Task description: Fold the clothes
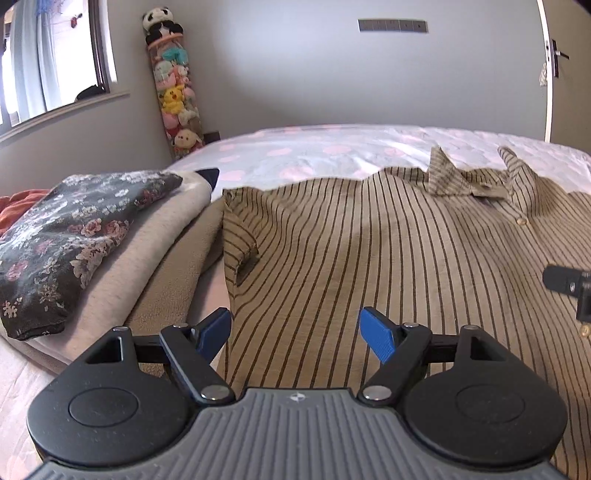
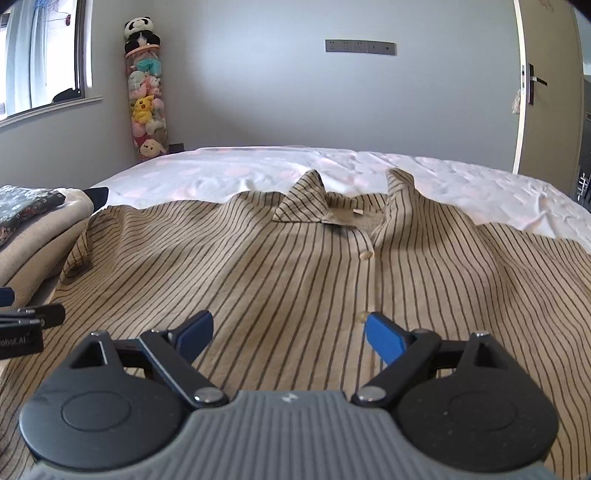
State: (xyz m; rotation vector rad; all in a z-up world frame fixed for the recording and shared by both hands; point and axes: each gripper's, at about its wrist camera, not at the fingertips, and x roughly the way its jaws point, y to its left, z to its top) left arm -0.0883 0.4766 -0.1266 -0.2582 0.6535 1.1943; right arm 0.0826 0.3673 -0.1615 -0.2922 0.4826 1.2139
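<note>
A tan shirt with thin dark stripes [image 2: 280,266] lies spread flat, front up, on the bed [image 2: 461,184], its collar [image 2: 303,205] at the far end with both points standing up and its button placket [image 2: 367,280] running toward the near edge. The bed carries a white sheet with pale pink spots.

The left hand-held gripper [image 1: 295,332] hangs just above the shirt's left half, near its left side edge, blue pads spread wide apart and grasping nothing. The right hand-held gripper [image 2: 288,332] hangs over the shirt's middle, its right pad beside the placket, likewise released with nothing between the pads.

To the left of the shirt sits a stack of folded clothes [image 1: 122,258]: a dark floral piece [image 1: 62,240] on top, a pale grey one and a beige one beneath (an orange cloth shows at the far left).

In the far left corner stands a tall clear tube [image 2: 147,107] packed with plush toys, a yellow one among them, with a panda plush [image 2: 138,33] perched on its top.
</note>
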